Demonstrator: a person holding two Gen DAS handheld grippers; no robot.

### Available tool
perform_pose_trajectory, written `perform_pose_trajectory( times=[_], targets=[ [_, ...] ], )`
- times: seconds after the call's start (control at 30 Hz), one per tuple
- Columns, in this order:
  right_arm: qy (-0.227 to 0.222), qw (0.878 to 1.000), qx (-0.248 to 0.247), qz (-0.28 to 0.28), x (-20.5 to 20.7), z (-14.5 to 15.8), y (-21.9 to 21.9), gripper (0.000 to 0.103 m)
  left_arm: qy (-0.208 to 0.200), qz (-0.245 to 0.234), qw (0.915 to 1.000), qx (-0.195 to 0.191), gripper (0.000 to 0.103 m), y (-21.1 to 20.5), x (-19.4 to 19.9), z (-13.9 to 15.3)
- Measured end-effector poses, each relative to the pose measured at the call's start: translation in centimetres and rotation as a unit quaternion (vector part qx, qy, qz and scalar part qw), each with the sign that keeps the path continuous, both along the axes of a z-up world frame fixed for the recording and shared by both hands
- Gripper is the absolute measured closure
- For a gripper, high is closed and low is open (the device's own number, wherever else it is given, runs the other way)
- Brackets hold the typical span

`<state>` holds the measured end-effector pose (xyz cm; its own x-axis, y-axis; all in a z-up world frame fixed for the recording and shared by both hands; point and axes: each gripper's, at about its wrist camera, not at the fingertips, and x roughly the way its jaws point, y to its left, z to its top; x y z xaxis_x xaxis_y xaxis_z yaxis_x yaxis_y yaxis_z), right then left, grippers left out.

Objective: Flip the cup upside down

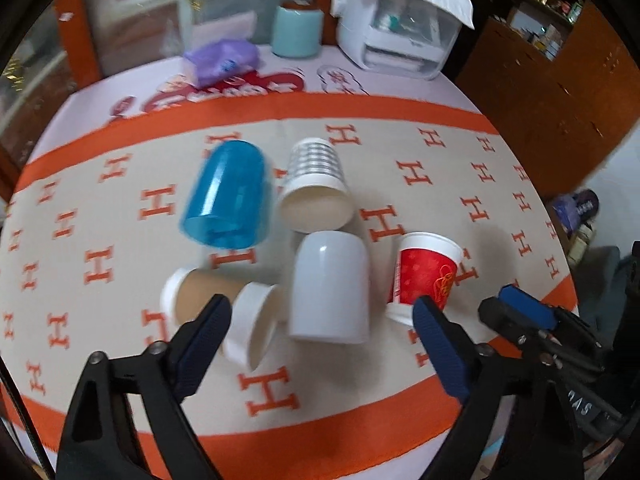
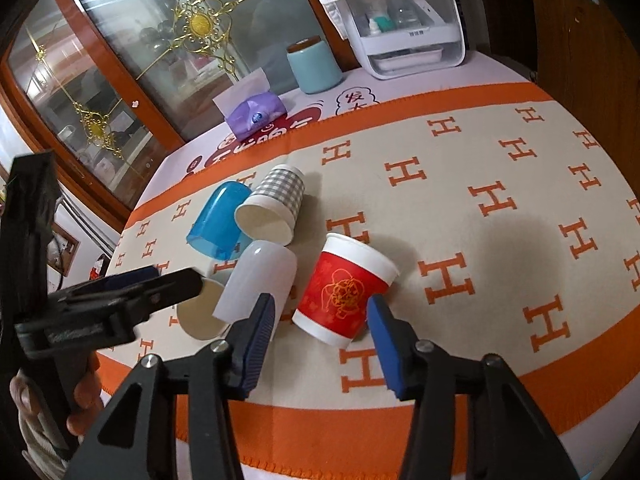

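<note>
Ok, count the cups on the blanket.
5: blue cup far left, checked cup beside it, white cup in the middle, brown cup near left, red cup right. None seem hidden.

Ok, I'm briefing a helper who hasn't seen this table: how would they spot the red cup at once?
On the beige tablecloth with orange H letters, five cups cluster together. The red paper cup is at the cluster's right end, beside the plain white plastic cup, between the open right gripper's fingers. It alone is red, with a gold drawing and white rim.

Home dining room, glass cabinet point(image 2: 120, 80), tablecloth point(image 2: 480, 200)
</note>
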<state>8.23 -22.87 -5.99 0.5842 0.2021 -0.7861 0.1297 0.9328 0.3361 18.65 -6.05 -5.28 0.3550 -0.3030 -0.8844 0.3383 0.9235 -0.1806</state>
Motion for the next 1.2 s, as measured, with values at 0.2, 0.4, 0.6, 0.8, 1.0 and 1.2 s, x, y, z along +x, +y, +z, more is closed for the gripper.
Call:
perform_pose_trajectory(
  times=[0.2, 0.4, 0.6, 0.8, 1.0, 1.2],
  targets=[
    [0.014, 1.000, 0.007, 0.003, 0.6, -1.0, -0.2, 0.055, 0.054, -0.033, 0.9975, 0.031, 0.045, -3.6, 3.2, -3.8],
    [0.014, 1.000, 0.001, 0.006, 0.6, -1.1, -0.1, 0.055, 0.067, -0.032, 0.9940, 0.081, 0.045, -5.2, 4.3, -6.6],
    [0.011, 1.000, -0.008, 0.012, 0.6, -1.0, 0.3, 0.055, 0.060, -0.036, 0.9938, 0.087, 0.041, -5.6, 4.3, -7.0],
    [0.008, 1.000, -0.020, 0.013, 0.5, -0.9, 0.6, 0.055, 0.060, -0.034, 0.9919, 0.107, 0.038, -6.0, 4.7, -7.7],
    [0.002, 0.999, -0.039, 0.012, 0.5, -0.7, 0.8, 0.055, 0.066, -0.031, 0.9914, 0.109, 0.038, -6.2, 5.0, -8.3],
    [-0.002, 0.999, -0.052, 0.011, 0.2, -0.5, 0.9, 0.057, 0.087, -0.029, 0.9904, 0.103, 0.041, -6.2, 5.0, -9.6]
  ],
)
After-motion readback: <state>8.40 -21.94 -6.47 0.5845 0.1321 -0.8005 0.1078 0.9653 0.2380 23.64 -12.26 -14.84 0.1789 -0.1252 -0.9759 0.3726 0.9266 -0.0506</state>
